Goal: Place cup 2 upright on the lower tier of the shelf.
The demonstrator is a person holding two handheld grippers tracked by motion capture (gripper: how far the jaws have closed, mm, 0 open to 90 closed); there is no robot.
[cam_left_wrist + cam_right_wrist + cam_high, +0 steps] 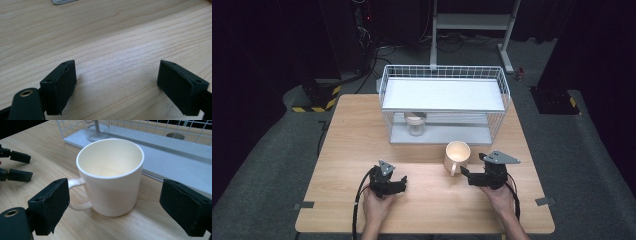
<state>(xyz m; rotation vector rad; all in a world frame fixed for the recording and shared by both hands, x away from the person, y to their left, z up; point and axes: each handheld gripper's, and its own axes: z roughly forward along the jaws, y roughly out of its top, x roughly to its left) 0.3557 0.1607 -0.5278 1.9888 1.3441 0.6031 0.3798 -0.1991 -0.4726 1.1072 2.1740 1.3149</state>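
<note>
Both forearms enter from the near edge of the counter (337, 150), hands low over the wood. Left claw (402, 184) rests near the front left of centre, jaws level and pointing to the right across the boards; in the left gripper view the left claw (117, 82) shows its jaws spread, bare wood grain between them, nothing held. Right claw (463, 173) sits near the front right, pointing left and slightly away toward the mug (457, 155), just short of its handle. In the right gripper view the right claw (113, 207) has its jaws spread wide, one to each side of the mug (111, 176), pads clear of its wall, handle turned toward the left jaw. Mug stands upright on the counter, cream, empty, just in front of the wire rack (443, 80). Open wood lies between the two claws and to the left of the mug. The rack takes up the far middle of the counter; a glass jar (415, 123) stands on its lower shelf, behind and left of the mug. Beyond the counter's far edge, grey floor and a white stand (472, 22).
</note>
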